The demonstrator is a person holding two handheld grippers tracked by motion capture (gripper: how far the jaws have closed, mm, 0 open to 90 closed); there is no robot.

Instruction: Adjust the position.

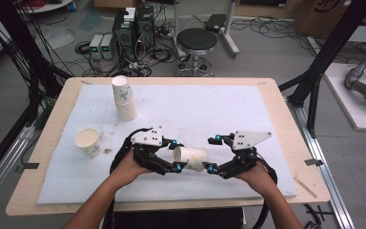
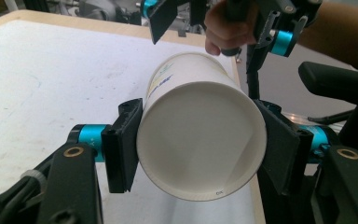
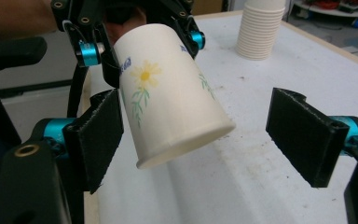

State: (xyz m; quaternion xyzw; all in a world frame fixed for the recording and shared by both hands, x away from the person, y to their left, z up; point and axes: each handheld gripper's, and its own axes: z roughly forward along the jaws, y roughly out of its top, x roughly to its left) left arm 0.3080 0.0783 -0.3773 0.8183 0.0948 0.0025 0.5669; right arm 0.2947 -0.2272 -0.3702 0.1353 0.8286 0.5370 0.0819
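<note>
The left gripper [image 2: 200, 154] is clamped on a paper cup [image 2: 200, 140]: in the left gripper view its two black pads [image 2: 123, 144] press the cup's wall from either side near the wide rim, and the open mouth faces the camera. The cup lies on its side, lifted off the white mat [image 2: 46, 79], its closed base pointing away toward the other hand. In the high view the same cup [image 1: 190, 159] hangs between the two grippers, near the front middle of the mat [image 1: 209, 105], with the left gripper [image 1: 174, 155] gripping its left end.

The right gripper [image 3: 205, 135] is released. In the right gripper view its jaws stand wide apart; the left pad [image 3: 100, 135] sits just beside the cup's wall near the base rim, and whether it touches cannot be told, while the right pad [image 3: 303, 135] is well clear of the cup. The cup [image 3: 172, 98] here shows a yellow flower with green stems printed on its side, and its base end tilts down toward this camera. In the high view the right gripper [image 1: 212, 153] faces the cup's right end.

Farther out, a stack of paper cups [image 1: 124, 98] stands upright at the far left of the mat; in the right gripper view it is seen as a tall ribbed stack [image 3: 261, 30]. A single cup [image 1: 87, 141] stands upright, mouth up, near the left edge of the mat. The mat covers most of a light wooden table [image 1: 286, 124]. Beyond the table stands a round black stool [image 1: 197, 43].
</note>
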